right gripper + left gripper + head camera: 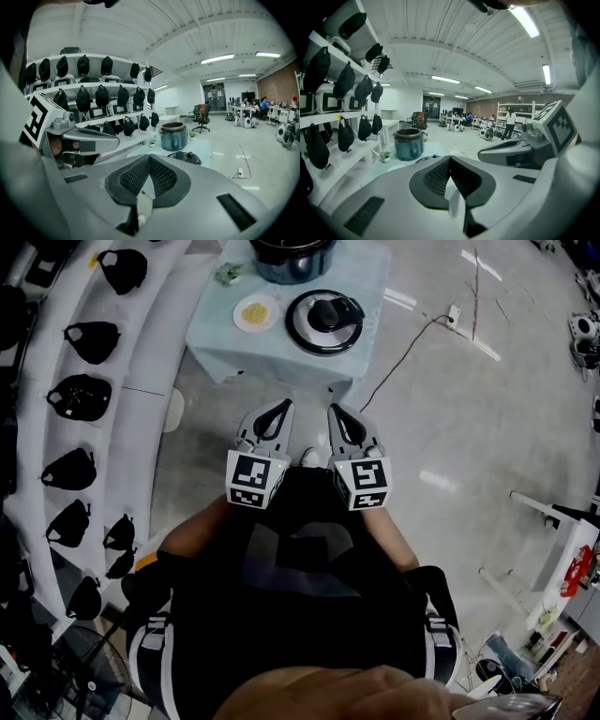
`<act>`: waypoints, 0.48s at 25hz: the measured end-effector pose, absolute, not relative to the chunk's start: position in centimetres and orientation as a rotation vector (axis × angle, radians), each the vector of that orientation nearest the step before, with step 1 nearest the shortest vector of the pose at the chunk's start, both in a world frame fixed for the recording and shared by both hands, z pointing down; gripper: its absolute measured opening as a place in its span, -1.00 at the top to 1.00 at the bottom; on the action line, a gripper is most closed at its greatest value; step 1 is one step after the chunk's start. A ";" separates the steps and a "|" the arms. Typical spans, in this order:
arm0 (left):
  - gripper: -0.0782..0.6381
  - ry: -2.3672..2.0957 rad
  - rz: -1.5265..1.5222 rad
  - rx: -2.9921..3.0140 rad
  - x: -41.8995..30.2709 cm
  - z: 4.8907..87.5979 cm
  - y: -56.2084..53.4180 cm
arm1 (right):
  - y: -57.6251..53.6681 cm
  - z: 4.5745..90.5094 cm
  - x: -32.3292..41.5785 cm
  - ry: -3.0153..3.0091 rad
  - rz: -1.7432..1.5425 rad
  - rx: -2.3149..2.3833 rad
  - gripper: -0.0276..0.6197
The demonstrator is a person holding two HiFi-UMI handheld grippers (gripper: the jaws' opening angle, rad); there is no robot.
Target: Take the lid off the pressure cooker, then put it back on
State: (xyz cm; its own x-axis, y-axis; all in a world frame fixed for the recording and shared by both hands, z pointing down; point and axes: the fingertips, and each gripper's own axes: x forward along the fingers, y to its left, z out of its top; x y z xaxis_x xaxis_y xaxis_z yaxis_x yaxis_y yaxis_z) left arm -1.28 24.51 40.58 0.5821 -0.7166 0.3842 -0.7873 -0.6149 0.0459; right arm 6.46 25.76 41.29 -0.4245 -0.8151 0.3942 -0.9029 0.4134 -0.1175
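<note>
You're in a big open lab or workroom, not a home. White shelves along one wall carry rows of black bags. Strip lights run under a high white ceiling, and the pale polished floor stretches to desks with people at them. An office chair and open racks stand further off. The small white machines on the floor may be robots, but they are too far off to tell.

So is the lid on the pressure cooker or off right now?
Off. The lid lies flat on the table beside the pot, whose mouth is open and uncovered.
</note>
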 end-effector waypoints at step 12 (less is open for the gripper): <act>0.76 -1.307 0.462 2.596 -0.4 40.3 27.1 | 28.3 41.3 6.9 -2.424 0.407 1.433 0.86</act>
State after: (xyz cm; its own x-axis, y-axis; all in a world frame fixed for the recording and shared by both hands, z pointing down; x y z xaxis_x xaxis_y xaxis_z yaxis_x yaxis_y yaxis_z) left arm -0.43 27.06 40.30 0.5606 -0.7449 0.3616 -0.8068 -0.5898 0.0358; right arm 6.88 28.32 41.32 -0.4601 -0.7974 0.3904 -0.8812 0.4638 -0.0913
